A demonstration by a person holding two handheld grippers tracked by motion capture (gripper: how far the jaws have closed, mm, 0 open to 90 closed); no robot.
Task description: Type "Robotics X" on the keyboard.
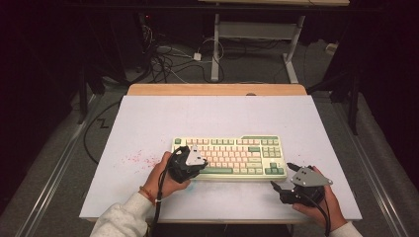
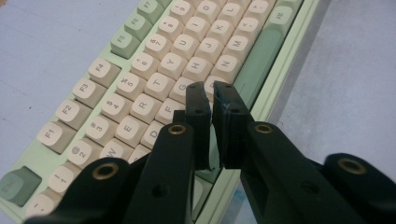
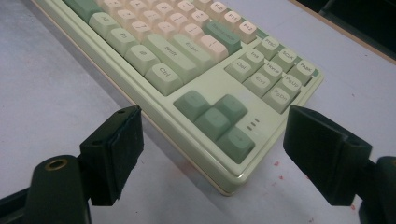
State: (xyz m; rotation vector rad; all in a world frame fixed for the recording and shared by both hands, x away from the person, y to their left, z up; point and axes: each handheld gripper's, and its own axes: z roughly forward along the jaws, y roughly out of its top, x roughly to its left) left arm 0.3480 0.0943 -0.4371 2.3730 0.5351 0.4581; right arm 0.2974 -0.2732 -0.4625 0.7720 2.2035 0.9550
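A pale green keyboard [image 1: 228, 157] with cream keys lies on a grey table [image 1: 148, 118]; the left gripper [image 2: 212, 100], jaws nearly closed and empty, hovers over its left-hand keys, while the right gripper [image 3: 210, 154], jaws wide and empty, sits just off its near right corner.

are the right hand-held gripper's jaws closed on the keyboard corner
No: in the right gripper view, the right hand-held gripper has its jaws spread wide, apart from the keyboard corner.
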